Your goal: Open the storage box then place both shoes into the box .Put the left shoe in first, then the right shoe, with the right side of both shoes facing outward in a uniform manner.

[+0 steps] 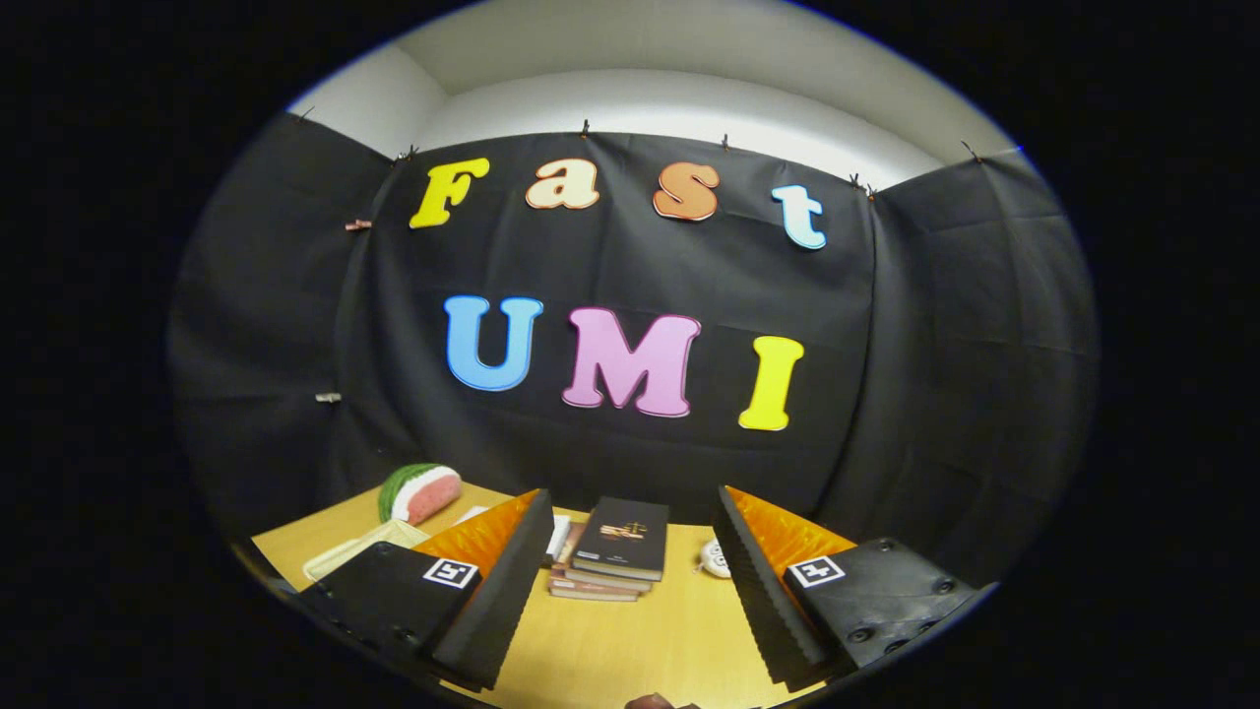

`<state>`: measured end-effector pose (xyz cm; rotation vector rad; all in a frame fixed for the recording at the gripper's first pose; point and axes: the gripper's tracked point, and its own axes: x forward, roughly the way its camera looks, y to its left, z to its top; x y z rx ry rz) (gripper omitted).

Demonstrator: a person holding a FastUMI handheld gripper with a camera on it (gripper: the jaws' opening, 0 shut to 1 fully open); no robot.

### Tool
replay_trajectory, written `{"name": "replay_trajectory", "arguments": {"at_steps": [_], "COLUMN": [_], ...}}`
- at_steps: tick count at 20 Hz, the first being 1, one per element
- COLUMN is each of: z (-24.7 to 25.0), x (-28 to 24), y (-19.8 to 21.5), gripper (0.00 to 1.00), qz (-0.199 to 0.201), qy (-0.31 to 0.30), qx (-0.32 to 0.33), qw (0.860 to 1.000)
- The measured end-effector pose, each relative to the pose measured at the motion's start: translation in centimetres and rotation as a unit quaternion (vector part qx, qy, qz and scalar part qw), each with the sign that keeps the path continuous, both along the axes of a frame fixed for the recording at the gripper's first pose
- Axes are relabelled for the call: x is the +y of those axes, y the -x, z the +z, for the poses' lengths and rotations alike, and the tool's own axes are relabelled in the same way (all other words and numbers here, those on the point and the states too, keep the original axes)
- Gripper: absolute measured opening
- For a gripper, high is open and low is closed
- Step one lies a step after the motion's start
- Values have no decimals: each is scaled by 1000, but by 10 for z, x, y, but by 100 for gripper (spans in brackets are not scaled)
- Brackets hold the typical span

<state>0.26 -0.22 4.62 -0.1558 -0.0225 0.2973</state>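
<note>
The gripper (pixel 630 551) is wide open and holds nothing; only bare table (pixel 610 640) lies between its fingers. Just beyond the fingers a stack of books (pixel 615 551) rests on the table. A small white object (pixel 715 558) is beside the right finger. Past the left finger lie a tray (pixel 354 551) and a watermelon-slice toy (pixel 421 492). I cannot see where the box or the shoes are.

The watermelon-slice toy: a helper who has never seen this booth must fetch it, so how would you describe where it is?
Start at the wooden table before the black cloth wall. The open gripper points at a stack of books; look beyond its left finger, toward the table's far corner, behind a pale tray. The watermelon-slice toy is the only rounded thing there, with a green striped rind and pink flesh.
</note>
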Motion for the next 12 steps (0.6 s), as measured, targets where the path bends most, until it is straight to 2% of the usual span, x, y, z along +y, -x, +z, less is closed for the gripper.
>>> {"name": "replay_trajectory", "arguments": {"at_steps": [3, 6, 8, 12], "z": [-15, -6, -2, -13], "x": [0, 4, 2, 3], "y": [5, 12, 15, 22], "gripper": [98, 99, 98, 98], "qz": [15, 28, 23, 14], "qy": [8, -48, -80, -108], "qx": [19, 18, 13, 27], "qw": [1000, 998, 996, 994]}}
